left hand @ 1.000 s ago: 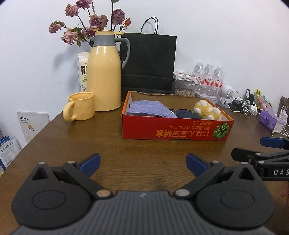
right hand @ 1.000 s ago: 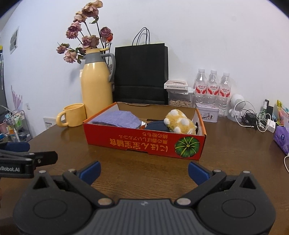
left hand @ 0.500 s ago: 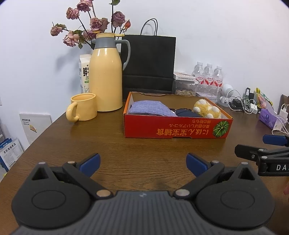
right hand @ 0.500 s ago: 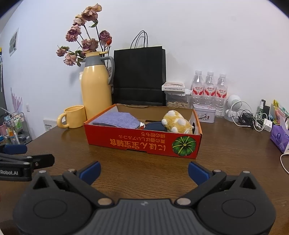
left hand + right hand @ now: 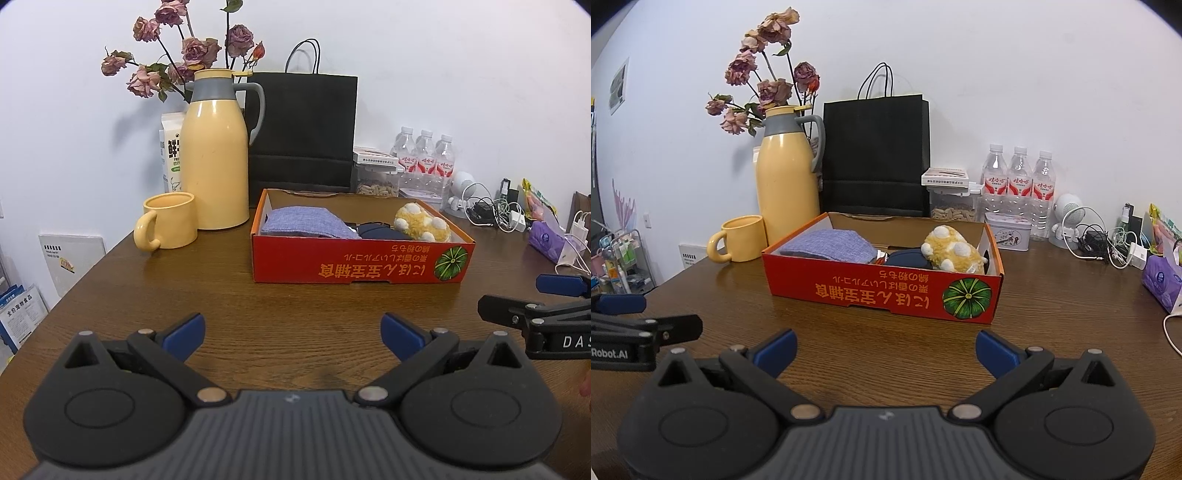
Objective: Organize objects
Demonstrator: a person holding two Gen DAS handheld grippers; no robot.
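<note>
Left gripper point(image 5: 291, 334): jaws spread wide, nothing between them, held above the wooden table point(image 5: 229, 302). Right gripper point(image 5: 885, 347): jaws likewise wide apart and empty. The red cardboard box point(image 5: 360, 264) sits well ahead of both sets of jaws, containing a folded blue cloth point(image 5: 306, 223), a dark item point(image 5: 376, 232) and a yellow plush toy point(image 5: 423, 223) side by side.

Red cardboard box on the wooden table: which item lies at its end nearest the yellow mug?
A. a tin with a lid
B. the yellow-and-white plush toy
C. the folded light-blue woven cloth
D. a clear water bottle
C: in the left wrist view the folded light-blue woven cloth fills the end of the red cardboard box on the side of the yellow mug, while the yellow-and-white plush toy sits at the opposite end.
</note>
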